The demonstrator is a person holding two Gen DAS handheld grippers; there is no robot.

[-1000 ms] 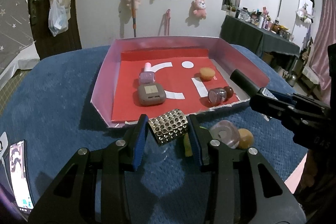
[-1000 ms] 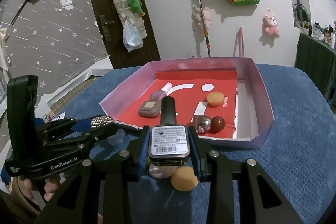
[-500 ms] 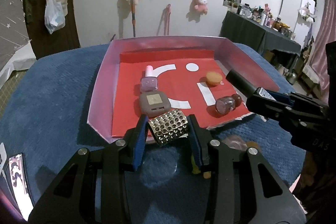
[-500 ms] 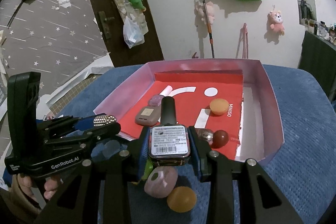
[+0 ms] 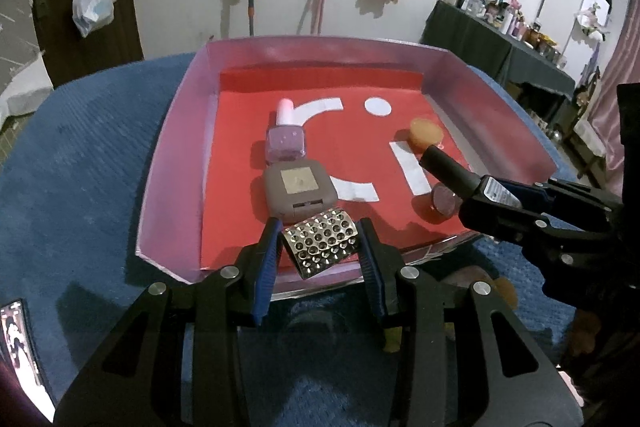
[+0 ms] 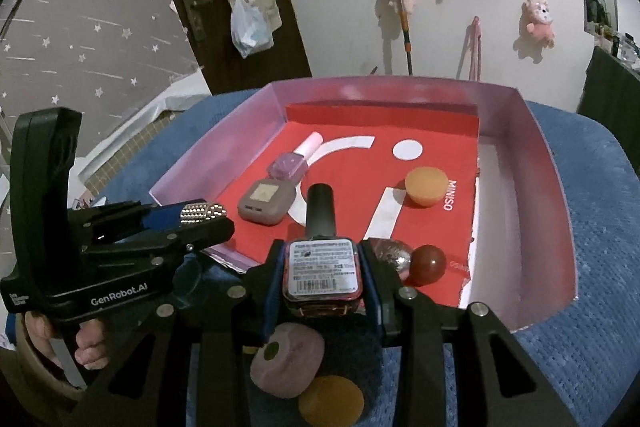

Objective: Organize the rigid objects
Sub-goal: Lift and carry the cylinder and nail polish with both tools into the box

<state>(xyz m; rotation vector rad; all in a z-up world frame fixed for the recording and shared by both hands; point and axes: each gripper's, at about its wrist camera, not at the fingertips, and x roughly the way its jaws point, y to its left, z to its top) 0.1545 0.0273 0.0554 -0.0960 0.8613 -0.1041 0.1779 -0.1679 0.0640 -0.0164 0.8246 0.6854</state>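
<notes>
Grippers first, nearest the cameras: the left gripper [image 5: 318, 247] is clenched on a studded silver cuboid case [image 5: 320, 245], and the right gripper [image 6: 322, 271] is clenched on a dark red nail-polish bottle with a black cap [image 6: 322, 259], label side up.

Both loads hang just over the near wall of the pink-walled cardboard tray with a red paper liner [image 5: 176, 163]. The studded case sits tilted above the tray's near-left edge, just short of a taupe square compact [image 5: 298, 189]. The bottle's long axis runs straight ahead, cap leading into the tray, pointing between that compact and a small maroon-capped jar lying on its side [image 6: 416, 261] at the tray's near-right.

Further into the tray lie a lilac nail-polish bottle with a pink cap [image 5: 286, 137] and an orange round puck [image 5: 426, 133].

Outside the tray, nearer than its front wall, a mauve ring-shaped piece [image 6: 288, 363] and an amber disc [image 6: 332, 401] wait on the blue plush cover [image 6: 580, 347].

Judging by this, the open red floor lies ahead of both grippers, the right one closer to the tray's middle gap.
</notes>
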